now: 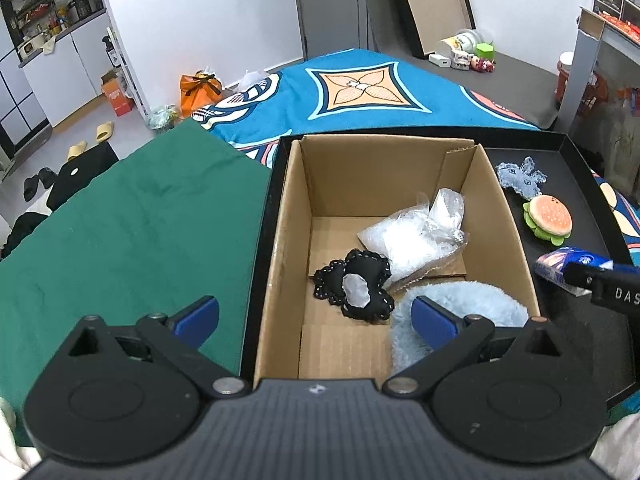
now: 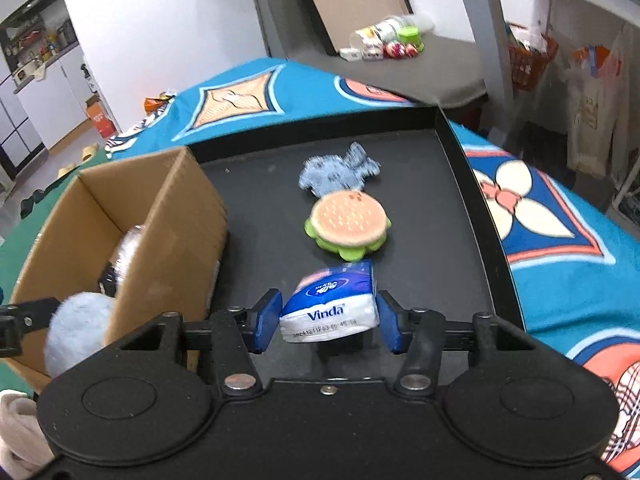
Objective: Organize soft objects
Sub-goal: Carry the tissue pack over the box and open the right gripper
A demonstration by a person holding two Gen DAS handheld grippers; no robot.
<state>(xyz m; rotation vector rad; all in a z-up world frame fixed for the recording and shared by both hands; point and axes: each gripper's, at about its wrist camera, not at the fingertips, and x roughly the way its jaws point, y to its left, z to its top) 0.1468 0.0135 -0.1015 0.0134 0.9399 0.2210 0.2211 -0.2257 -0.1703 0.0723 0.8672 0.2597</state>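
Observation:
A cardboard box (image 1: 288,248) stands in a black tray (image 1: 560,152). It holds a black stitched soft piece (image 1: 360,280), a clear plastic bag (image 1: 416,232) and a fluffy light-blue soft object (image 1: 480,312). My left gripper (image 1: 316,320) is open above the box's near edge. My right gripper (image 2: 328,320) is shut on a blue Vinda tissue pack (image 2: 332,308), held over the tray (image 2: 256,184); the pack also shows in the left wrist view (image 1: 560,264). A burger plush (image 2: 348,224) and a denim soft toy (image 2: 340,172) lie on the tray beyond it.
A green cloth (image 1: 132,216) lies left of the box. A blue patterned blanket (image 1: 360,88) covers the surface behind and to the right (image 2: 560,240). The box (image 2: 132,232) stands left of my right gripper. Bottles and toys (image 1: 468,52) sit on the far floor.

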